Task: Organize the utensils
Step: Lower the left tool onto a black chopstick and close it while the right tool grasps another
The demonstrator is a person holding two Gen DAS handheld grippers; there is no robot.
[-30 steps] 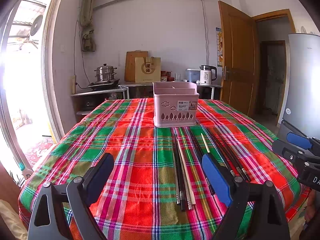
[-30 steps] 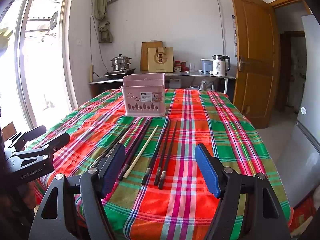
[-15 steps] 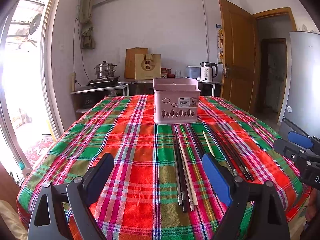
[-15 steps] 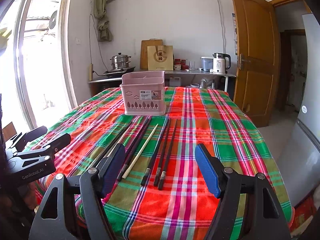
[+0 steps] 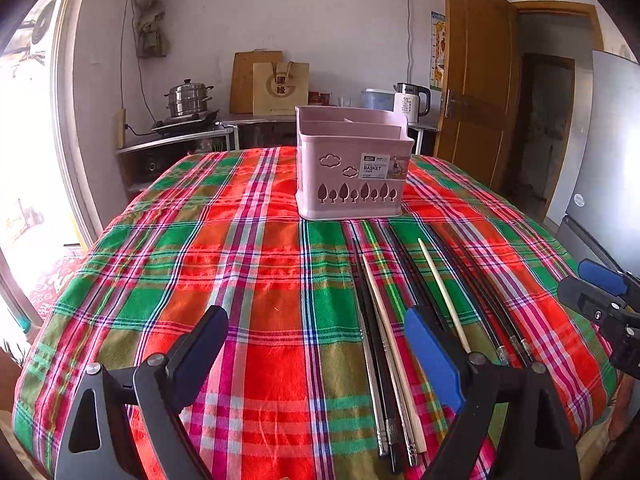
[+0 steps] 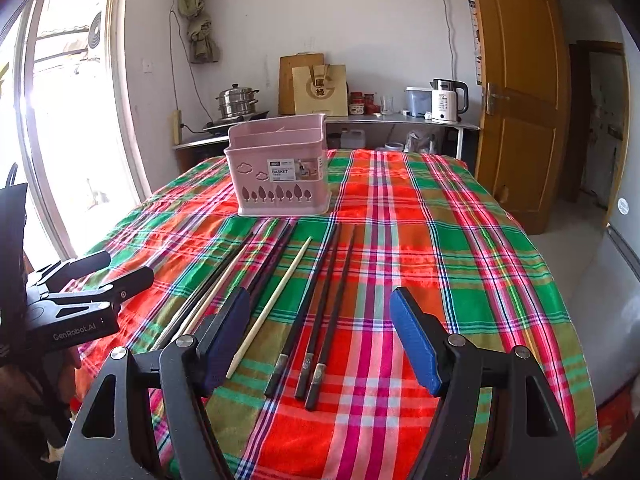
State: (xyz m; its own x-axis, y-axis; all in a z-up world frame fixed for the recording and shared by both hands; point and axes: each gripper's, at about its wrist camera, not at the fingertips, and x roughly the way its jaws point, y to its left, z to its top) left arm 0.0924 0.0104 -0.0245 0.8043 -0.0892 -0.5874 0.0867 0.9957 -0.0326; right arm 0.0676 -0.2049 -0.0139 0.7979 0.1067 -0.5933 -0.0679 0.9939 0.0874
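Note:
A pink utensil basket (image 5: 352,168) stands upright at the far middle of the plaid-covered table; it also shows in the right wrist view (image 6: 280,172). Several chopsticks lie lengthwise in front of it: dark ones (image 6: 320,312), a pale wooden one (image 6: 272,304) and a mixed bundle (image 5: 384,344). My left gripper (image 5: 316,344) is open and empty, hovering above the near table left of the bundle. My right gripper (image 6: 320,336) is open and empty above the near ends of the dark chopsticks.
The plaid tablecloth (image 5: 240,264) covers the whole table. The right gripper's body shows at the right edge of the left wrist view (image 5: 604,304); the left gripper's body shows at the left of the right wrist view (image 6: 76,300). A counter with a steamer pot (image 6: 238,102) and kettle (image 6: 446,100) stands behind.
Both grippers have tilted and moved slightly forward and down toward the table; the basket and chopsticks sit a little closer in view. Both stay open and empty.

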